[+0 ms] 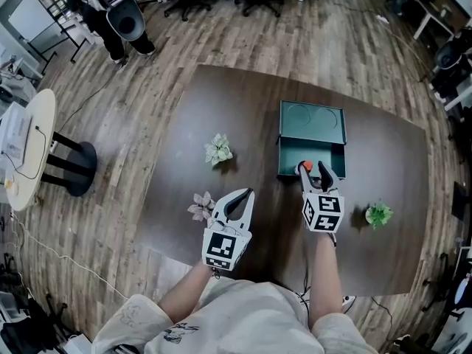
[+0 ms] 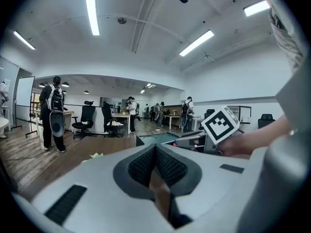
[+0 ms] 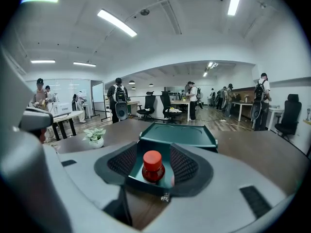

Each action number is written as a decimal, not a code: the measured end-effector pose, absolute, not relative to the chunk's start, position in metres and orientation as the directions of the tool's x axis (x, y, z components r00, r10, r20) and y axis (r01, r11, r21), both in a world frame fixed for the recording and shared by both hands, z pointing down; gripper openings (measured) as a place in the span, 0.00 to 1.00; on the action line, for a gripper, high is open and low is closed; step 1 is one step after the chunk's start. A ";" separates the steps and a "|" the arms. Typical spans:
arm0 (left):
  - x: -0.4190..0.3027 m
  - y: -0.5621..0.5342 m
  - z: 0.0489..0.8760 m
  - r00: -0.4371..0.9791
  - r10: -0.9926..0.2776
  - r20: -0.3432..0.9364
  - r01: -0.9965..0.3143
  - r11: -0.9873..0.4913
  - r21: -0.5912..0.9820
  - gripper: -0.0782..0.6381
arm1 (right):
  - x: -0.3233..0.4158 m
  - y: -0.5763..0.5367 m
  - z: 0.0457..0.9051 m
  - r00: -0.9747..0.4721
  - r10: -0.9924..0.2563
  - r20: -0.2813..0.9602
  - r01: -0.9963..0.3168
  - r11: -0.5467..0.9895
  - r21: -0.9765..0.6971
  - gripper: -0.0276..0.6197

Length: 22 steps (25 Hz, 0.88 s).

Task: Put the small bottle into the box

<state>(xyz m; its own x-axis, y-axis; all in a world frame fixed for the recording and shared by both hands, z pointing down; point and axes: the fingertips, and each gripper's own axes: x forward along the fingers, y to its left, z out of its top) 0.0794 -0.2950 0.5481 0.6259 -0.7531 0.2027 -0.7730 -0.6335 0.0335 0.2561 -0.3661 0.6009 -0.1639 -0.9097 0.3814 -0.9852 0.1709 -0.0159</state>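
Observation:
The small bottle [image 1: 307, 166], dark red with a red cap [image 3: 152, 158], stands upright inside the teal box [image 1: 281, 158] near its front wall. The box is open and its lid [image 3: 177, 132] lies flat behind it. My right gripper [image 1: 313, 167] reaches over the front wall with one jaw on each side of the bottle. Its pads [image 3: 183, 165] stand apart from the bottle, so the gripper [image 3: 153, 163] is open. My left gripper [image 1: 248, 193] hovers over the table to the left of the box. Its jaws [image 2: 155, 150] meet at the tips, with nothing held.
Three little potted plants stand on the dark brown table: a white-green one [image 1: 218, 150] left of the box, a pink one [image 1: 200, 206] by my left gripper, and a green one [image 1: 378, 214] to the right. The table's near edge [image 1: 280, 277] runs close to my body.

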 end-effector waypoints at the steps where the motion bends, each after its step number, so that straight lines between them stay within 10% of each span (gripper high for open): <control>1: 0.080 -0.294 0.547 0.628 -0.752 0.199 -0.772 -0.635 0.033 0.11 | 0.258 -0.362 0.598 -0.159 -0.913 0.376 -0.986 0.165 -0.016 0.38; 22: 0.096 -0.272 0.485 0.651 -0.757 0.050 -0.757 -0.653 -0.023 0.11 | 0.322 -0.221 0.501 0.030 -0.984 0.178 -1.000 -0.029 0.006 0.38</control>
